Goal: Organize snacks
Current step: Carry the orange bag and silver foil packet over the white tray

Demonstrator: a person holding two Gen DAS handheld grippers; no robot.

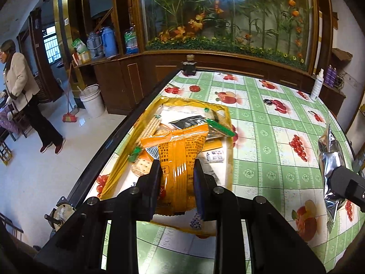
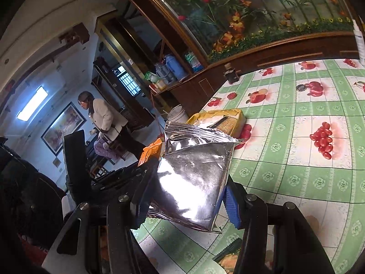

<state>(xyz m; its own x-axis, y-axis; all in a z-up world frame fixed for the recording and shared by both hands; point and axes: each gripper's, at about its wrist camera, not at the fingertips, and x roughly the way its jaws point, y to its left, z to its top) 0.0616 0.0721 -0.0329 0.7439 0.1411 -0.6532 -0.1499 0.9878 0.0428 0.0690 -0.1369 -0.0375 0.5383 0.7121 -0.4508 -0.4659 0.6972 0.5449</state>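
Left hand-held gripper [image 1: 175, 171] clamps an orange packet [image 1: 180, 159] between its two fingers, packet held upright above the yellow tray [image 1: 224, 114]. Right hand-held gripper [image 2: 184, 196] pinches a silver foil bag [image 2: 194, 178], bag raised off the table [image 2: 296, 178]; blue pad visible on its right finger [image 2: 231, 207]. In the left wrist view the foil bag [image 1: 328, 159] and the right hand-held gripper's black body show at the right edge.

Tray sits on the table near its left edge, holding crackers [image 1: 142, 166], a long biscuit pack [image 1: 149, 125], a black-and-white sachet [image 1: 189, 119] and a green-trimmed pack [image 1: 219, 126]. Small white wrapped piece [image 1: 215, 155] lies in the tray just right of the orange packet. From the right wrist view the tray [image 2: 237, 116] is beyond the foil bag, orange packet [image 2: 151, 150] peeking out left of it.

Table is covered in a green-checked fruit-print cloth. Dark jar [image 1: 189, 65] stands at the far left corner, white spray bottle [image 1: 317, 88] at the far right. Beyond: wooden cabinet with flower display [image 1: 228, 13], thermoses [image 1: 109, 41], white bucket [image 1: 91, 100], broom [image 1: 69, 114], a person in a cream jacket [image 1: 19, 80].
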